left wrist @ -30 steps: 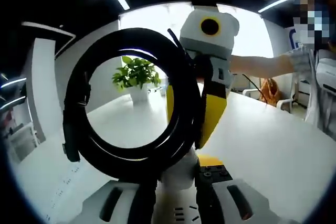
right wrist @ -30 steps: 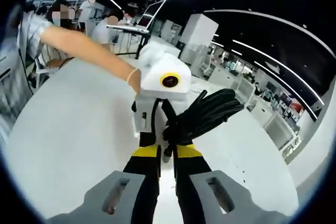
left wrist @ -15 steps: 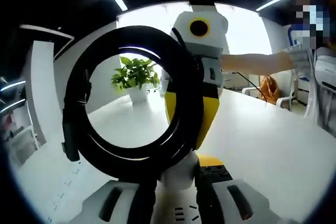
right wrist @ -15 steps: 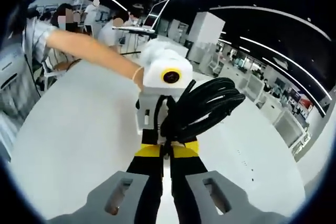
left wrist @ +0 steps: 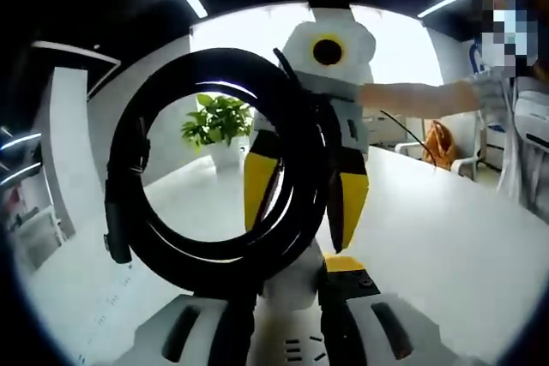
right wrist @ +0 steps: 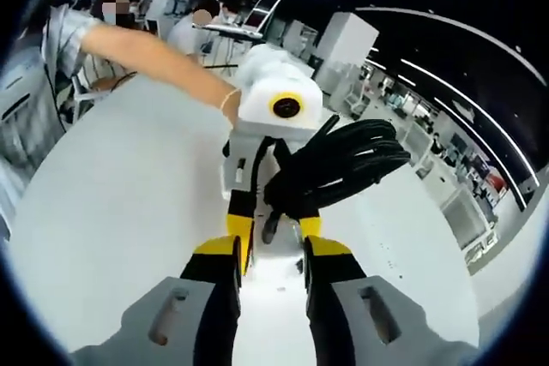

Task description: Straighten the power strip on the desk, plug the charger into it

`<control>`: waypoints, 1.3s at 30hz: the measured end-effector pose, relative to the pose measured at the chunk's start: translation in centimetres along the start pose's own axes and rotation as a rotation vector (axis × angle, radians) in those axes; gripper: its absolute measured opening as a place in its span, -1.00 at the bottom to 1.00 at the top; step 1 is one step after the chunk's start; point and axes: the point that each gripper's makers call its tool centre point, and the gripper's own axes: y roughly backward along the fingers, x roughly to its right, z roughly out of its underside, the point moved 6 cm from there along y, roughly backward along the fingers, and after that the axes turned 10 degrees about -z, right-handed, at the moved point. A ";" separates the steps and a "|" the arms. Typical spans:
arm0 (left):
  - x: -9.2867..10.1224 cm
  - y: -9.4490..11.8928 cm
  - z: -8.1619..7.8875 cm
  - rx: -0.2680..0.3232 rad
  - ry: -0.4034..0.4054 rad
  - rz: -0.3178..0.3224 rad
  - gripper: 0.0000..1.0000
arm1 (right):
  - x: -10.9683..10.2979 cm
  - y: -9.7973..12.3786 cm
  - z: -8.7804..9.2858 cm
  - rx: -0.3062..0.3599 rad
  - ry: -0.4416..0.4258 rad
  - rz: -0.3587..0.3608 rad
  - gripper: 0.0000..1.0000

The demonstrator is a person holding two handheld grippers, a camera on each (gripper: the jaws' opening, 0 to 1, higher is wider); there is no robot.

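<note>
— White worktop (left wrist: 446, 237) in a bright open office, potted plant (left wrist: 221, 122) behind. Left gripper (left wrist: 287, 302) pinching the white power strip (left wrist: 292, 272), with black cord (left wrist: 129, 212) coiled above it, lifted off the worktop.
— Right gripper (right wrist: 274, 250) spread, astride the coil?
— Yes, one yellow tip either side, not gripping yet.
— Best approach?
— Close low on the bundle, near the strip. Then draw apart slowly and lower flat onto the worktop. Probably worth watching for snagged loops.
</note>
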 end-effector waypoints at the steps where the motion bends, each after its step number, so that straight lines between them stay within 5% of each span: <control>1: 0.0 0.0 0.0 0.000 -0.002 0.000 -0.47 | 0.0 -0.1 -0.1 0.005 0.001 0.001 -0.55; 8: 0.0 -0.1 0.1 -0.010 -0.023 0.004 -0.46 | 0.5 -0.5 -0.1 -0.075 0.050 -0.064 -0.55; 17: -0.2 0.3 0.3 -0.039 -0.002 -0.036 -0.42 | 1.9 -0.7 0.1 -0.158 -0.007 -0.114 -0.58; 22: -1.0 2.1 0.5 -0.021 0.044 -0.088 -0.27 | 2.5 -0.6 0.1 -0.156 -0.015 -0.119 -0.59; 25: -1.2 3.0 0.9 -0.068 0.032 -0.104 -0.22 | 2.6 -0.7 0.1 -0.148 -0.015 -0.119 -0.59; 39: -1.3 5.2 1.4 -0.110 0.071 -0.143 0.18 | 2.9 -0.8 0.0 -0.129 -0.006 -0.108 -0.59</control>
